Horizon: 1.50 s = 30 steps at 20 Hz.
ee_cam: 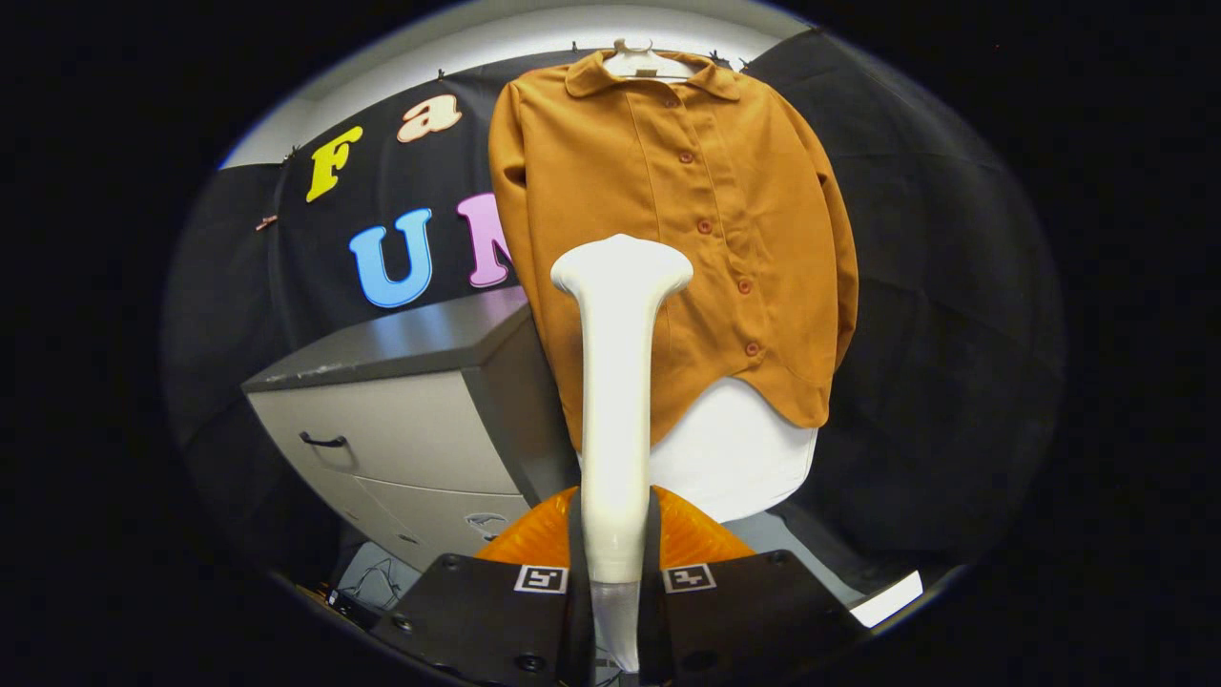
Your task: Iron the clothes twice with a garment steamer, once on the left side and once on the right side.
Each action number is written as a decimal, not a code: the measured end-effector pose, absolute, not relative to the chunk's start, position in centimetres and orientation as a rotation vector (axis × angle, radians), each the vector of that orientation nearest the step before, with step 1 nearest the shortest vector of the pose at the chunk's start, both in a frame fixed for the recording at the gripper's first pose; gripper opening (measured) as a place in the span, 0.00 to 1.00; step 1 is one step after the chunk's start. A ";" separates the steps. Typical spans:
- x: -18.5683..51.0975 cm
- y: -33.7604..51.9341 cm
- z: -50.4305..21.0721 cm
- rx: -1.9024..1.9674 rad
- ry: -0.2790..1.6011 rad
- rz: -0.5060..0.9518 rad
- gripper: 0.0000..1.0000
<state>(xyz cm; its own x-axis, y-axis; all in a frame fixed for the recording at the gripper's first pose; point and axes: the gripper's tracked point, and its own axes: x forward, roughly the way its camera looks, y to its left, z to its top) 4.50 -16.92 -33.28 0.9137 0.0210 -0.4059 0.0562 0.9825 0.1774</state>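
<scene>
Gripper view: tongs [615, 549] clamped on steamer [618, 382]; keep head flat, glide slowly down shirt [668, 229] left half.

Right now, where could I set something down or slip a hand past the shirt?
The cabinet top beside the shirt looks bare. Open wall cloth lies on the shirt's other side. Dead ahead is crowded: the tool is shut on the steamer, whose head is before the shirt.

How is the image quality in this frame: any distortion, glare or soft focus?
Gripper view: strong fisheye bending, so the grey drawer cabinet leans; the orange button-up shirt is evenly lit and sharp; the white garment steamer wand, held in the claw, looks slightly overexposed on its head.
</scene>
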 end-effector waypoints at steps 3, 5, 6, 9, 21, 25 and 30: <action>4.4 -17.6 -28.7 0.187 0.337 -0.005 0.21; 4.7 -18.4 -25.3 0.172 0.274 -0.002 0.21; 4.9 -18.9 -23.7 0.159 0.243 -0.007 0.21; 5.5 -20.3 -18.6 0.145 0.154 -0.018 0.21; 11.5 -29.5 -11.8 0.131 0.007 -0.116 0.21; 13.5 -32.1 -13.5 0.151 0.023 -0.131 0.21; 15.9 -33.9 -16.0 0.143 0.051 -0.101 0.21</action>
<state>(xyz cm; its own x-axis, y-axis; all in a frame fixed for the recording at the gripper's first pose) 15.94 -33.88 -16.01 0.9936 -0.0971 -0.0583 0.1045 0.9847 0.1397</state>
